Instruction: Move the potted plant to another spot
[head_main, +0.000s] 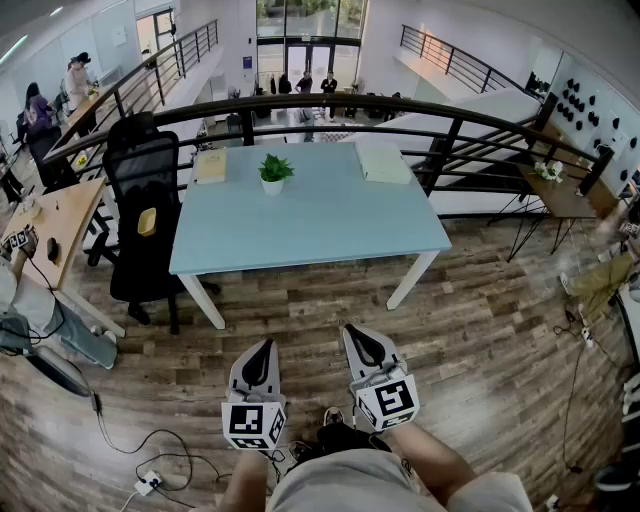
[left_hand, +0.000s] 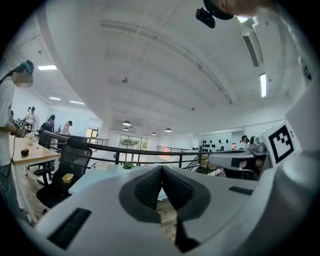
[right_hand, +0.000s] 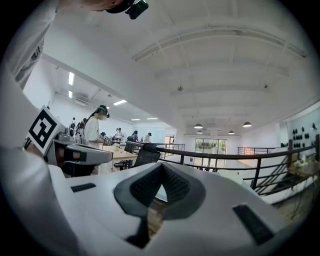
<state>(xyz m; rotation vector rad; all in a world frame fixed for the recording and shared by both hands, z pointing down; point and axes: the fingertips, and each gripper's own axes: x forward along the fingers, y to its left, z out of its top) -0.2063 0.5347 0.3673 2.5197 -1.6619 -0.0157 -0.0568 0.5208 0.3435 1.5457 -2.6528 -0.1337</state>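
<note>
Pale-blue surface (head_main: 300, 225): the plant (head_main: 275, 170) is set at its 11 o'clock. Left gripper (head_main: 263, 348) and right gripper (head_main: 352, 332), jaws closed on nothing, are held well away. Jaws should be opened before it is reached.

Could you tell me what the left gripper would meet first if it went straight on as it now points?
Probably the near edge of the blue table, across the wooden floor from the left gripper, though it might clear the top.

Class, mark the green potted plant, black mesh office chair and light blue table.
Green potted plant (head_main: 275, 168), head view, leaves.
Black mesh office chair (head_main: 141, 170), head view, backrest.
Light blue table (head_main: 320, 222), head view, bare top.
</note>
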